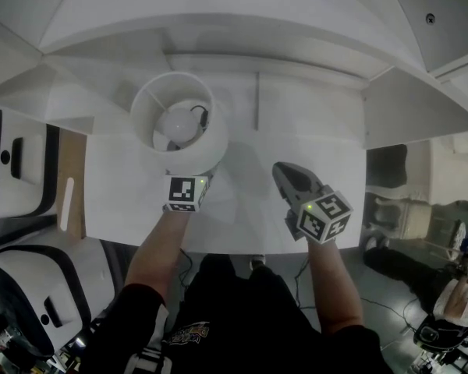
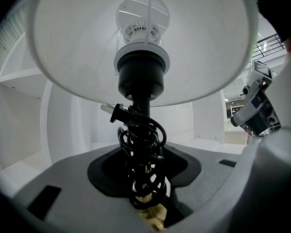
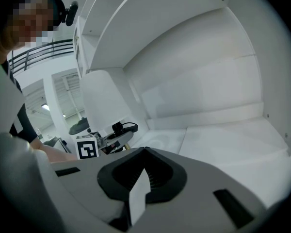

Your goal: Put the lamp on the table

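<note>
Left tool [image 1: 199, 176] is gaping around the lamp [image 1: 179, 123] stem, centre-left on the counter [image 1: 125, 193]; right tool [image 1: 283, 174] is pointing closed, centre-right.

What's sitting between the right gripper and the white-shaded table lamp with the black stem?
Nothing but bare white tabletop, seen in the head view; the right gripper stands apart from the white-shaded table lamp.
</note>
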